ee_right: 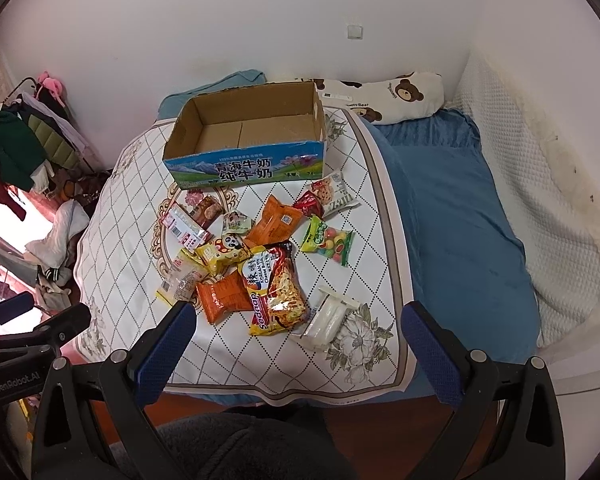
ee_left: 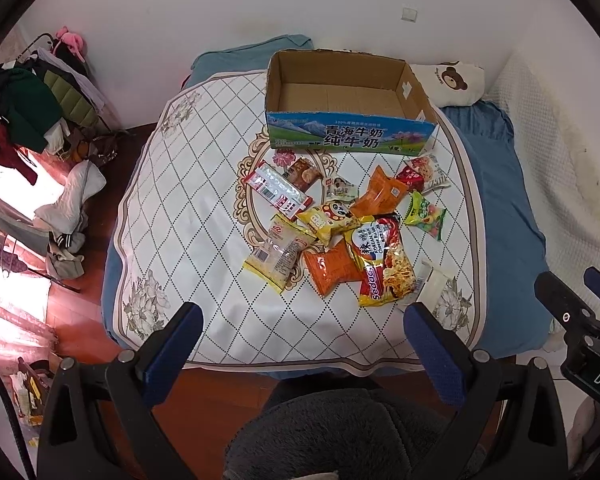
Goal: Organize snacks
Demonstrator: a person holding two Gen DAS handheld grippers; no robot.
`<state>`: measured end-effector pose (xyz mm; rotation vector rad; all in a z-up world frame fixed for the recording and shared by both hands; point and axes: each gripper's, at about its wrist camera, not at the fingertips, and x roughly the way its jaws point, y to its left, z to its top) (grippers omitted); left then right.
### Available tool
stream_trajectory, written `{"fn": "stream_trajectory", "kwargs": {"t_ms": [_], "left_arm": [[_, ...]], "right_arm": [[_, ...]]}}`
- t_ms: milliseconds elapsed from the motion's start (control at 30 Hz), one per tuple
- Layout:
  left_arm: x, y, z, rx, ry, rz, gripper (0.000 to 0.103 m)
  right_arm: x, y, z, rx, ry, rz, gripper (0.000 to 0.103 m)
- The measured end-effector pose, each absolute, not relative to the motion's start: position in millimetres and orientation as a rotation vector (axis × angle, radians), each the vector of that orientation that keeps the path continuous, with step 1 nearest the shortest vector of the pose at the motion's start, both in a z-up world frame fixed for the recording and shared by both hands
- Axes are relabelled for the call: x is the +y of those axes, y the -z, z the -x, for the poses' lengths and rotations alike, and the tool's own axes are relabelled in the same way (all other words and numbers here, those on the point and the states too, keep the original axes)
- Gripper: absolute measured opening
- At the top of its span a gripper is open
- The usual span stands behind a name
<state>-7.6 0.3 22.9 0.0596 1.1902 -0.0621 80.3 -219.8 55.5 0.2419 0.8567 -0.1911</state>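
Crinkly foil snack packets [ee_left: 340, 228] lie before a rectangular cardboard box [ee_left: 348, 100]; both grippers' jaws gape empty.

"青海牛奶 纯牛奶" on cardboard box [ee_left: 348, 138], "sedaap" and "KOREAN" on noodle packet [ee_right: 274, 294], "GenRobot.AI" on left gripper [ee_right: 16, 380]

Both tools are black plastic clamps with silver screws and blue textured pads [ee_left: 180, 344]; the left tool [ee_left: 303, 354] matches the right tool [ee_right: 299, 350]. The person wears dark grey fleece [ee_left: 340, 436].
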Motion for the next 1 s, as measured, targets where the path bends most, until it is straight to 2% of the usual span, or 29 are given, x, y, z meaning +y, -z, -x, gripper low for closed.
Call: {"fn": "stream_trajectory", "kwargs": {"t_ms": [700, 1000], "left_arm": [[0, -14, 9, 1.21, 0.036, -0.025, 0.103], [8, 29, -15, 1.184, -0.137, -0.14, 0.103]], "right_arm": [[-235, -50, -84, 0.859, 0.145, -0.307, 0.103], [-259, 7, -131, 0.914, 0.11, -0.391, 0.103]]}}
